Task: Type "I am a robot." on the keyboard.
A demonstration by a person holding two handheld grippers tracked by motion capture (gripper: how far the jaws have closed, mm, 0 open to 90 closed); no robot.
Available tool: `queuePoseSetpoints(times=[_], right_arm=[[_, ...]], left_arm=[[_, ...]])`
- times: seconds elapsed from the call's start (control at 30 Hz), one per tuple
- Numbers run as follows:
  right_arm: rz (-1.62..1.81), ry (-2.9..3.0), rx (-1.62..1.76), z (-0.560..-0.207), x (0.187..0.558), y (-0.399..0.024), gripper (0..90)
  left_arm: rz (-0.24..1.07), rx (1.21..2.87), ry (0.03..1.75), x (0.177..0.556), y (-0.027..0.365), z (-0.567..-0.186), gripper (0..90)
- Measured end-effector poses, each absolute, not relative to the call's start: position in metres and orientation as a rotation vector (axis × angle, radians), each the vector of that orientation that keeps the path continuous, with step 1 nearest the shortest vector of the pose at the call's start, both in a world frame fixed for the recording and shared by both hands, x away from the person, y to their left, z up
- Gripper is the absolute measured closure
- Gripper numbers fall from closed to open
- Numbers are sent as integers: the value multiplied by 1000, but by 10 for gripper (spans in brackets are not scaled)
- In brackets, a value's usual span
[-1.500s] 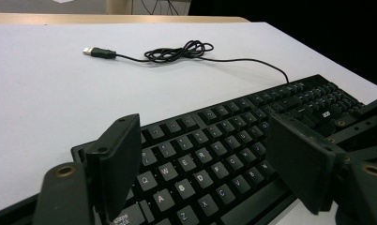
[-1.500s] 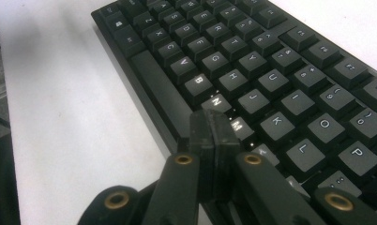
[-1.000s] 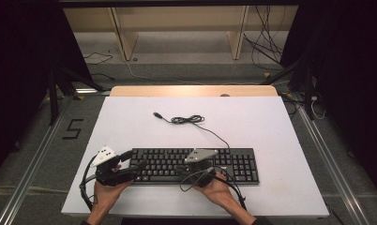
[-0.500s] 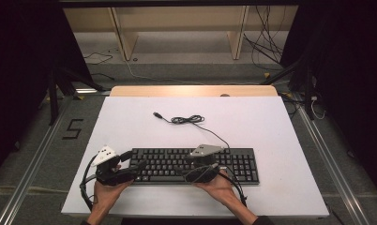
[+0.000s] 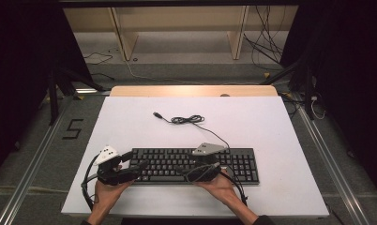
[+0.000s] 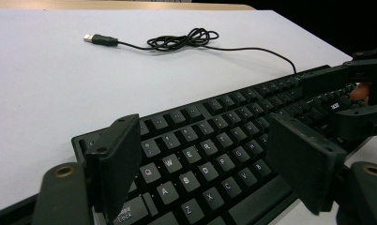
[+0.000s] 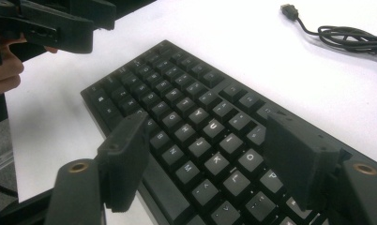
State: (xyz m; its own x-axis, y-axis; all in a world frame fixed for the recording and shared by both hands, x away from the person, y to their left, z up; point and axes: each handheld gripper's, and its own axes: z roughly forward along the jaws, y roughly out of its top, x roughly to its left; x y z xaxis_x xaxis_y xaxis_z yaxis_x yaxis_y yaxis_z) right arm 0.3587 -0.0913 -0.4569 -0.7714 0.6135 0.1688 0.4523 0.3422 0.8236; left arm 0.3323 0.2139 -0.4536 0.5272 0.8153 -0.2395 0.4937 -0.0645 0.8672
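A black keyboard [image 5: 191, 165] lies across the near half of the white table [image 5: 271, 126]. Its thin black cable [image 5: 189, 120] coils behind it and ends in a loose USB plug [image 5: 156, 114]. My left gripper [image 5: 137, 160] hovers at the keyboard's left end, its jaws open over the letter keys [image 6: 203, 140]. My right gripper [image 5: 185, 170] sits over the middle of the keyboard, angled toward the left one. Its jaws [image 7: 210, 136] have just been opening and stand open above the keys, with nothing between them. The cable [image 6: 182, 40] lies well beyond both.
A wooden strip [image 5: 191, 90] runs along the table's far edge. Bare white tabletop lies behind and to the right of the keyboard. On the floor beyond are shelf legs [image 5: 123, 37] and loose cables [image 5: 266, 51]. Metal rails [image 5: 32, 168] flank the table.
The right gripper has shifted slightly to the right and away over the keyboard, and its jaws have spread. The left gripper and the keyboard have not moved.
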Motion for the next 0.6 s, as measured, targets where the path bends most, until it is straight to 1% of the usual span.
queuePoseSetpoints(times=[0.13,0.23,0.6], right_arm=[[1406,2429,970,-456,358,-91,307],[1413,2427,968,-455,357,-92,298],[1431,2420,966,-453,355,-97,286]], left_arm=[[379,1727,1107,333,213,-454,276],[377,1730,1103,335,212,-454,310],[369,1791,1082,342,202,-454,538]])
